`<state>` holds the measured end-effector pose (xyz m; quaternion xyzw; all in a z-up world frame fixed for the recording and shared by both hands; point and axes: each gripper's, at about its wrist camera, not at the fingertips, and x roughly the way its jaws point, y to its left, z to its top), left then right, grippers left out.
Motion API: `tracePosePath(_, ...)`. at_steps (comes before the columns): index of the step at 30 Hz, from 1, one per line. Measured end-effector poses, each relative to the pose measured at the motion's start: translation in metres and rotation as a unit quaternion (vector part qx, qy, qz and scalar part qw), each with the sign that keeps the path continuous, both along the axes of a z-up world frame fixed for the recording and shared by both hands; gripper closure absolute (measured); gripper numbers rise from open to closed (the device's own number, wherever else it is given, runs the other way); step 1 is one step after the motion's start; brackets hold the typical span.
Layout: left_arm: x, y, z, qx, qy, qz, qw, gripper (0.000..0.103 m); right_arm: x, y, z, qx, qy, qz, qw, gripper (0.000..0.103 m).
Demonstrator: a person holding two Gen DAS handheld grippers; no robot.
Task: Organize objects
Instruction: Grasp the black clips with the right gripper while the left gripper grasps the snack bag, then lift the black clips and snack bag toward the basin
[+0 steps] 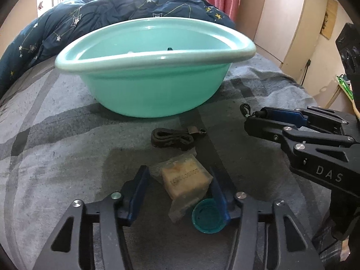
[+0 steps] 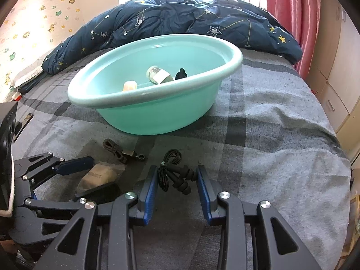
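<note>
Left wrist view: left gripper low over the grey checked blanket, blue pads on either side of a wrapped soap bar; right pad against the wrapper, left pad a sliver off it, so contact on that side cannot be told. Teal bottle cap lying just inside the right finger, touching the soap's wrapper. Black strap with metal clip just beyond, between soap and mint-green basin. Right gripper off to the right, black cord loop at its tip.

Right wrist view: right gripper partly spread around black earplugs on a coiled cord; pads beside them, not visibly pressing. Basin ahead on the blanket, holding a small labelled bottle, a peach-coloured piece and a black object. Left gripper at the left edge, around the soap. Starry navy quilt bunched behind.
</note>
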<state>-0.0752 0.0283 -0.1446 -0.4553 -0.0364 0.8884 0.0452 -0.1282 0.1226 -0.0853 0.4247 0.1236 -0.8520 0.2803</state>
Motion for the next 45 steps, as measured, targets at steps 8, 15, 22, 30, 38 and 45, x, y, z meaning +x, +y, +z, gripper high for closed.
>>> tracePosePath(8, 0.002, 0.002, 0.009, -0.001, 0.008, -0.007, 0.9999, 0.059, 0.005, 0.002, 0.007, -0.004, 0.009, 0.005, 1.0, 0.067)
tracePosePath(15, 0.007, 0.004, 0.017, -0.003, 0.018, -0.01, 0.9998, 0.06, 0.011, 0.006, 0.016, -0.006, 0.019, 0.008, 1.0, 0.067)
tracePosePath(22, 0.016, 0.002, 0.031, -0.006, 0.035, -0.007, 0.9993, 0.06, 0.019, 0.008, 0.023, -0.011, 0.024, 0.01, 1.0, 0.067)
tracePosePath(30, 0.028, 0.003, 0.044, -0.01, 0.052, -0.006, 0.9986, 0.06, 0.031, 0.01, 0.031, -0.014, 0.03, 0.014, 0.999, 0.067)
tracePosePath(38, 0.044, 0.0, 0.058, -0.014, 0.067, -0.007, 0.9976, 0.06, 0.044, 0.011, 0.04, -0.015, 0.04, 0.016, 0.999, 0.067)
tracePosePath(45, 0.055, 0.0, 0.068, -0.01, 0.075, -0.012, 0.9971, 0.06, 0.054, 0.013, 0.047, -0.015, 0.045, 0.019, 0.999, 0.067)
